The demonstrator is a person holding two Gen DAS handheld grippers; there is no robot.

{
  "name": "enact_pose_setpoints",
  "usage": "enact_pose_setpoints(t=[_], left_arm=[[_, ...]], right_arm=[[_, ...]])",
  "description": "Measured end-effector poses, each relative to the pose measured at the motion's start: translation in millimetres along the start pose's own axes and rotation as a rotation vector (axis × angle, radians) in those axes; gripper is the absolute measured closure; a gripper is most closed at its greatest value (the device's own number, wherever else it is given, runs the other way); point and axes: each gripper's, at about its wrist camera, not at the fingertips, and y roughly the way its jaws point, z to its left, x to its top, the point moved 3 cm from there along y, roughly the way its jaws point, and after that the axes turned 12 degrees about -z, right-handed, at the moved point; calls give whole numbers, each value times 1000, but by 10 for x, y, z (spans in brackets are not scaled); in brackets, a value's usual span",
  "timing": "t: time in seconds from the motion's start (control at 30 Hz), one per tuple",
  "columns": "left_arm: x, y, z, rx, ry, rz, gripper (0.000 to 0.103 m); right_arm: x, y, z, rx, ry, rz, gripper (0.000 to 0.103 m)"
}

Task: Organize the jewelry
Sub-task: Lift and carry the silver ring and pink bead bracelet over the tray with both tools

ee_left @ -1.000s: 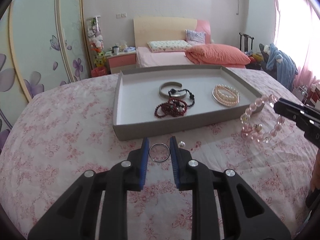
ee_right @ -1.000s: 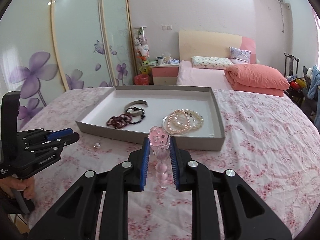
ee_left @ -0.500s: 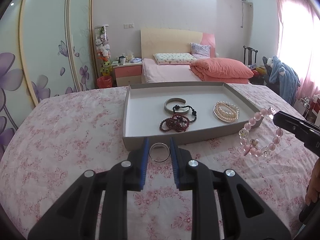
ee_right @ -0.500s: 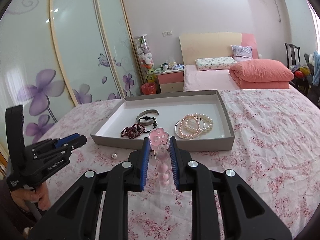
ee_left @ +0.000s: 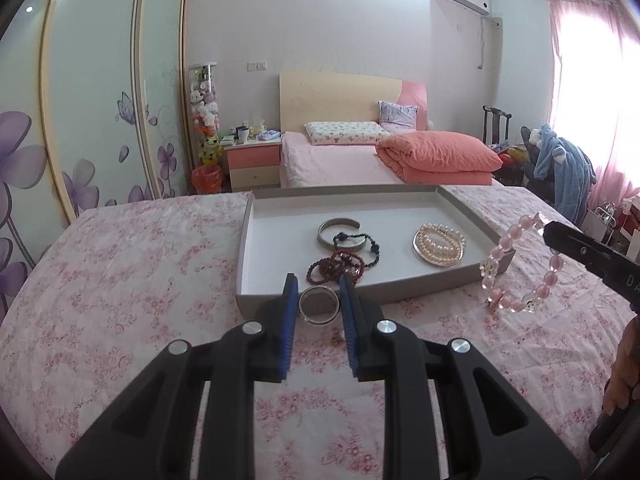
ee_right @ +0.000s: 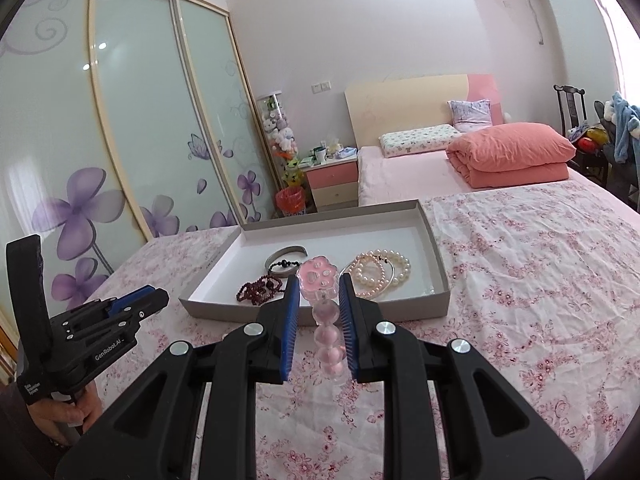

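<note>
Both hands are up over the bed [ee_left: 120, 320] with its pink floral sheet, and each pair of tongs has a catch. The left tongs [ee_left: 319, 300] are clenched on a plain silver ring [ee_left: 319, 305], pinched edge to edge between the blue pads, held in the air just short of the near wall of the grey tray [ee_left: 246, 240]. The right tongs [ee_right: 319, 300] grip a pink beaded bracelet [ee_right: 326, 332] by its pink paw-shaped charm [ee_right: 318, 280] (the clear pink beads hang down in a loop below the pads), and from the left wrist view that same bracelet [ee_left: 516, 272] dangles off the black tip at the right, beside the tray's near right corner.

Inside the tray [ee_right: 438, 276] the haul so far: a silver cuff bangle [ee_left: 340, 230] toward the back, a black cord bracelet [ee_left: 360, 242] lying across it, a dark red bead strand [ee_left: 334, 270] bunched near the front wall, and a coil of pearl bracelets [ee_left: 440, 244] with a thin silver bangle on the right side. The tray sits flat on the bed, long side toward us
</note>
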Motion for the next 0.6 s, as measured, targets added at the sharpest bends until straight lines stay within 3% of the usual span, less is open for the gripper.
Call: enact_pose_setpoints(t=[0.6], left_arm=[[348, -33, -210, -24, -3, -118, 81]], right_arm=[[400, -71, 300, -23, -110, -187, 82]])
